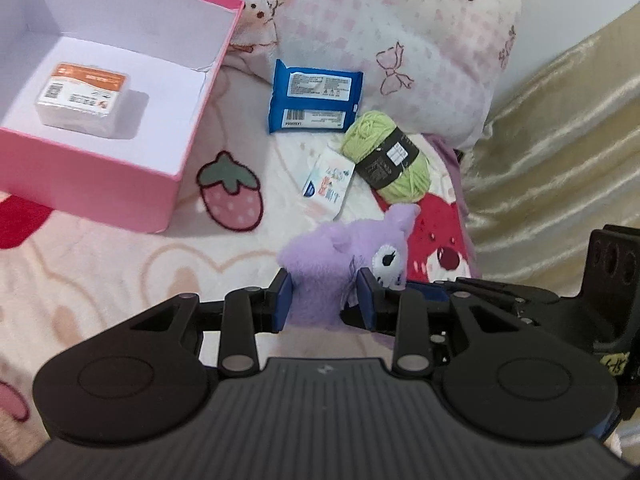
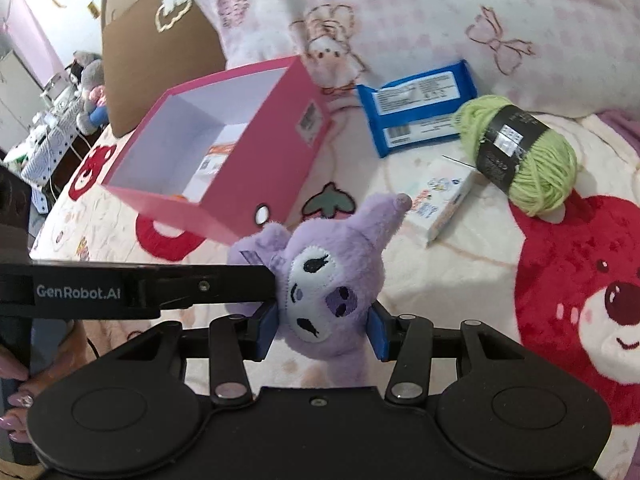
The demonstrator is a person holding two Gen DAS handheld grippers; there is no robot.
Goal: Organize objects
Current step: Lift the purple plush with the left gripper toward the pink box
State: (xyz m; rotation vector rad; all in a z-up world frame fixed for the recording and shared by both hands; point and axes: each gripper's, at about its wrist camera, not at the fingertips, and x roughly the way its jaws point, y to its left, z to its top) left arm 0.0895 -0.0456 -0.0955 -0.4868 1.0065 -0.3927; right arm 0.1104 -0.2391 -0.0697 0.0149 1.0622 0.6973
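A purple plush toy (image 1: 340,264) with a white face is held between both grippers above the bed. My left gripper (image 1: 326,300) is shut on its body. My right gripper (image 2: 322,330) is shut on its head (image 2: 332,280). The left gripper's arm reaches in from the left in the right wrist view. An open pink box (image 1: 176,160) stands at the left and holds an orange-labelled pack (image 1: 82,96). The box also shows in the right wrist view (image 2: 256,160).
On the blanket lie a blue wipes pack (image 1: 316,98), a green yarn ball (image 1: 386,156) and a small white packet (image 1: 328,180). The same three show in the right wrist view: wipes (image 2: 420,108), yarn (image 2: 524,152), packet (image 2: 440,200). A pink pillow (image 1: 400,20) lies behind.
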